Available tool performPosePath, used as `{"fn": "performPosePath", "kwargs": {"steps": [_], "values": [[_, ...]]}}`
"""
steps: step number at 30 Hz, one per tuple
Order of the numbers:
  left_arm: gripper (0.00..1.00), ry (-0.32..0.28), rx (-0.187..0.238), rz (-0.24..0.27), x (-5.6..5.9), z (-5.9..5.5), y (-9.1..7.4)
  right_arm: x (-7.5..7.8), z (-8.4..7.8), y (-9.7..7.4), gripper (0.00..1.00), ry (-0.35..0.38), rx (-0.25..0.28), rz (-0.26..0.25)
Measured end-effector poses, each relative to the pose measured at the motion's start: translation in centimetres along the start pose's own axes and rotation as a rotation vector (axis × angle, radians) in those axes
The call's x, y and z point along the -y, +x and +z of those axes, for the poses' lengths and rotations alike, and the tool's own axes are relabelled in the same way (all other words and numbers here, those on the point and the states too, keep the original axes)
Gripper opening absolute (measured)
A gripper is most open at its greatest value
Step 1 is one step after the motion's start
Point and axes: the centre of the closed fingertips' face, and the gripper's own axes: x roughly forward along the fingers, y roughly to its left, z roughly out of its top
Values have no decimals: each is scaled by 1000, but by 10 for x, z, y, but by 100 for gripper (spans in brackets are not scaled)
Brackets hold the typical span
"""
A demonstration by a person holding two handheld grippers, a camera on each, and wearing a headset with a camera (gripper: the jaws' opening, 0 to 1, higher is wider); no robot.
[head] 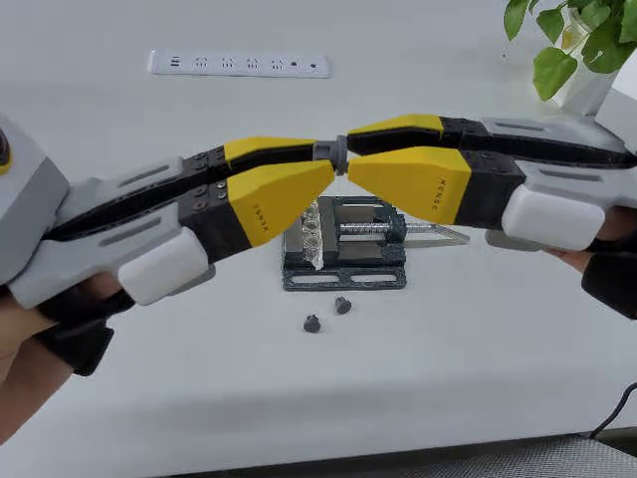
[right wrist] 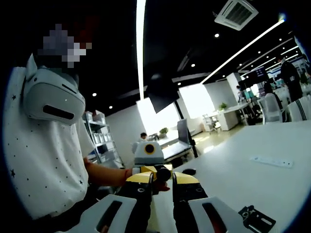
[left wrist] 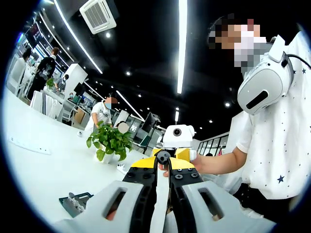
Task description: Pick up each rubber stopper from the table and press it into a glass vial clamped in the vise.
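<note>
My two yellow-and-black grippers meet tip to tip in the air above the vise (head: 343, 271). A dark rubber stopper (head: 335, 154) sits between their tips. The left gripper (head: 326, 153) comes in from the left and the right gripper (head: 347, 148) from the right, and each looks shut on the stopper. In the left gripper view the stopper (left wrist: 163, 157) sits at the tip of the left gripper (left wrist: 163, 160). In the right gripper view the stopper (right wrist: 162, 173) sits between the jaws of the right gripper (right wrist: 163, 175). Clear glass vials (head: 314, 234) stand clamped in the vise. Two more stoppers (head: 312, 324) (head: 342, 305) lie on the table in front of it.
A white power strip (head: 239, 64) lies at the back of the white table. A potted plant (head: 572, 40) stands at the far right corner. The table's near edge runs along the bottom right. The vise (left wrist: 75, 201) (right wrist: 256, 218) lies low in both gripper views.
</note>
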Motion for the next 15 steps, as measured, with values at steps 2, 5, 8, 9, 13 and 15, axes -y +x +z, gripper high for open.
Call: {"fn": "performPosePath", "kwargs": {"steps": [2, 5, 8, 9, 13, 15], "values": [[4, -3, 0, -2, 0, 0, 0, -1, 0, 1, 11, -1, -2, 1], [4, -4, 1, -5, 1, 0, 0, -1, 1, 2, 10, 0, 0, 5], [4, -5, 5, -6, 2, 1, 0, -1, 1, 2, 8, -8, -2, 4], [4, -4, 3, -7, 2, 1, 0, -1, 1, 2, 8, -10, -6, 4], [4, -3, 4, -7, 3, 1, 0, -3, 4, 3, 8, 1, 7, 11], [4, -1, 6, -6, 3, 2, 0, -1, 2, 3, 8, -26, -11, 3]]}}
